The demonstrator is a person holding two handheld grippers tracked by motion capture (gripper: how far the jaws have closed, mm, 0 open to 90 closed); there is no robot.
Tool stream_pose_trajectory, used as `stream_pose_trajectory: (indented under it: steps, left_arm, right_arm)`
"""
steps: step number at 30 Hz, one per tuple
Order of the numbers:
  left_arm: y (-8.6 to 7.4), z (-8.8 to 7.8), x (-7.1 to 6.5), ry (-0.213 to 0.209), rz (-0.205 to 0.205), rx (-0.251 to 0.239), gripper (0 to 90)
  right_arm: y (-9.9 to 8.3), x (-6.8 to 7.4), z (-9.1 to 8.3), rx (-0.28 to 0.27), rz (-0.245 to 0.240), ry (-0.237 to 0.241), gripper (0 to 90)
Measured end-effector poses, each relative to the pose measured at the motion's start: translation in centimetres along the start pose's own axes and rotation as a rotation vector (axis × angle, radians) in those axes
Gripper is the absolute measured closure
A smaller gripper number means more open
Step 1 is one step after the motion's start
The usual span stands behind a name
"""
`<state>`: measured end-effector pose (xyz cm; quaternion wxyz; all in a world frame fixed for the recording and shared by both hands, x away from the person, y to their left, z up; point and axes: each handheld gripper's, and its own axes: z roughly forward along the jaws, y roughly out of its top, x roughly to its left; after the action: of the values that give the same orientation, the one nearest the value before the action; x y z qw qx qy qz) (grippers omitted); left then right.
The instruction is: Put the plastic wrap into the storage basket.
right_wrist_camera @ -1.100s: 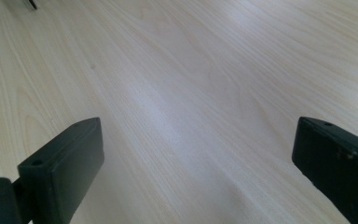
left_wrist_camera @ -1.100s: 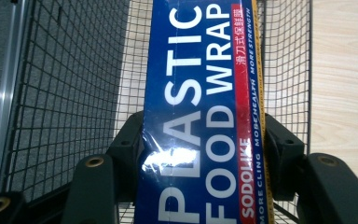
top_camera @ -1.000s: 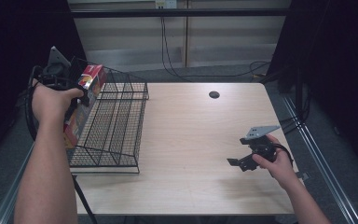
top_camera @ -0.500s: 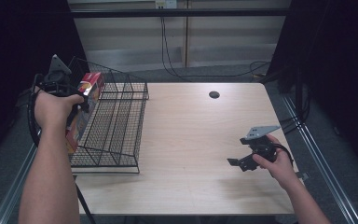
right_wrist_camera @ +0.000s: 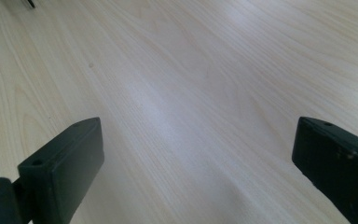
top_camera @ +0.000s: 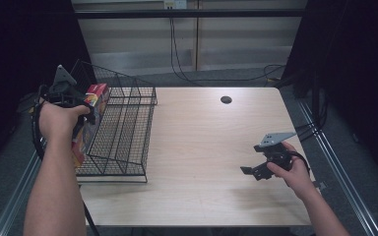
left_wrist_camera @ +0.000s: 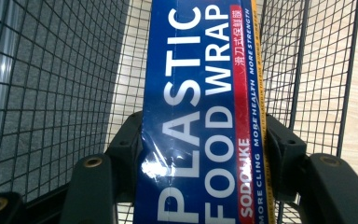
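Your left tool [top_camera: 81,105] is clamped on the plastic wrap box [left_wrist_camera: 200,116], holding it over the wire basket [top_camera: 128,132] at the left edge of the surface [top_camera: 211,157]. Lower the box lengthwise between the wire walls, keep it level, and release only once it rests on the basket floor, so it does not snag. The box reads "PLASTIC FOOD WRAP", "SODOLIKE" and "MORE CLING MORE HEALTH MORE STRENGTH", beside some Chinese characters. Your right tool [top_camera: 256,169] rests near the right edge, jaws apart, holding nothing.
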<state>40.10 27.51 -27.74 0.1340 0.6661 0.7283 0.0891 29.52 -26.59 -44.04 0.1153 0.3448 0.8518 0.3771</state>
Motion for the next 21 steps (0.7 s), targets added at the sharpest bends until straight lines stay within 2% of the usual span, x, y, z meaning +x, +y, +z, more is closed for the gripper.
stream_pose_trajectory:
  steps: [3,6,11,14,18,21]
  left_arm:
    - [-0.1,0.1,0.2,0.001,0.007,0.005,42.5]
    - [-0.3,0.4,0.2,0.006,-0.012,0.004,42.2]
    - [-0.3,0.5,0.5,0.000,-0.011,0.012,41.6]
    - [-0.2,0.6,0.3,0.012,-0.022,0.014,41.0]
    - [0.1,-0.1,0.4,0.013,-0.034,-0.036,37.2]
    - [0.3,-0.7,0.3,0.024,-0.028,-0.043,36.4]
  right_arm:
    - [0.0,-0.1,0.0,-0.002,0.000,0.000,2.1]
    - [0.1,-0.2,0.1,-0.005,0.001,0.003,2.1]
    - [0.1,-0.2,0.1,-0.005,0.002,0.007,2.1]
    - [0.1,-0.3,0.2,-0.002,-0.002,0.009,2.1]
    - [0.1,-0.2,0.2,-0.002,-0.001,0.008,2.2]
    - [0.1,-0.2,0.2,0.000,-0.001,0.012,2.2]
